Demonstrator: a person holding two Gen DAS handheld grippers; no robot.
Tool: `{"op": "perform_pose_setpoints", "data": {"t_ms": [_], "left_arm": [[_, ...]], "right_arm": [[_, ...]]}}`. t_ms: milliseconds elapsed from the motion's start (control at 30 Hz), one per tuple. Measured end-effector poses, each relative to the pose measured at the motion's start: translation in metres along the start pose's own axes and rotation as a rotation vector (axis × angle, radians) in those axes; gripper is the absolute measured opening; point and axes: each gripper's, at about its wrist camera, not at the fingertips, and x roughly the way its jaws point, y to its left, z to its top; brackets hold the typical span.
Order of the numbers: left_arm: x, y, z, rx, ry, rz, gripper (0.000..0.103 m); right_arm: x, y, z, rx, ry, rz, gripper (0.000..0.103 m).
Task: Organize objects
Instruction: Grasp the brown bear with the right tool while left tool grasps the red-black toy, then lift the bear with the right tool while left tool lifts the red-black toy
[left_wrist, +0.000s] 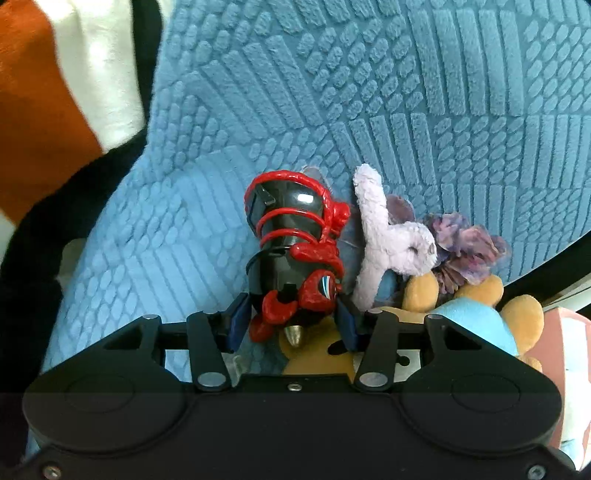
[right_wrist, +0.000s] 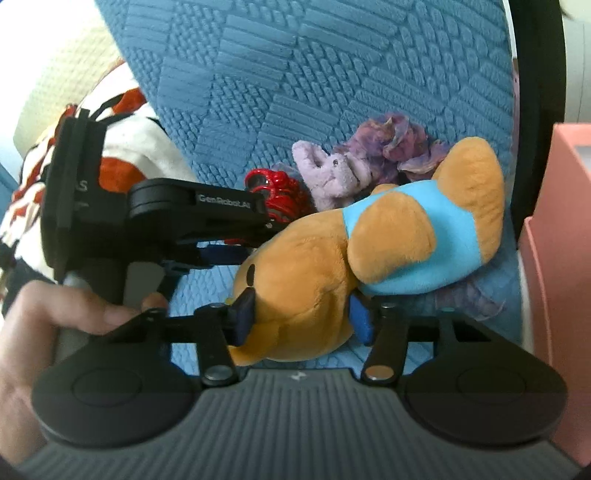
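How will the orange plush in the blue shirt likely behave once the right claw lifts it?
The orange plush looks soft and stuffed, so it is probably light and will squash between the right claw pads. Gripped at its head end, its blue-shirted body will likely droop. Its fuzzy fabric should resist slipping.

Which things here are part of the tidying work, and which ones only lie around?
In the job:
- red-black toy, in the left gripper
- bear, in the right gripper
- purple bunny

Lying about:
- blue blanket
- pink box
- orange-white cloth
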Motion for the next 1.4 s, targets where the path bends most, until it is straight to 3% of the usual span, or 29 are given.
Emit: {"op": "perform_pose_setpoints", "data": {"t_ms": [133, 533, 867, 1067, 1267, 1400], "left_arm": [[-0.013, 0.000, -0.019, 0.010, 0.001, 0.025, 0.046], [-0.078, 0.014, -0.047, -0.016, -0.003, -0.032, 0.044], [-0.111, -0.002, -0.097, 0.048, -0.013, -0.046, 0.044], [-0.123, -0.013, -0.113, 0.102, -0.060, 0.009, 0.044], [-0.114, -0.031, -0.092, 0.154, -0.097, 0.048, 0.042], [-0.097, -0.035, -0.073, 0.182, -0.101, 0.038, 0.041]], "right_arm": [[-0.011, 0.005, -0.008, -0.027, 0.010, -0.025, 0.053], [-0.055, 0.020, -0.045, -0.180, 0.030, -0.114, 0.051], [-0.103, 0.036, -0.083, -0.317, 0.005, -0.204, 0.045], [-0.107, 0.032, -0.096, -0.307, -0.030, -0.239, 0.045], [-0.107, 0.021, -0.090, -0.239, -0.079, -0.244, 0.046], [-0.109, 0.011, -0.084, -0.082, -0.089, -0.220, 0.050]]}}
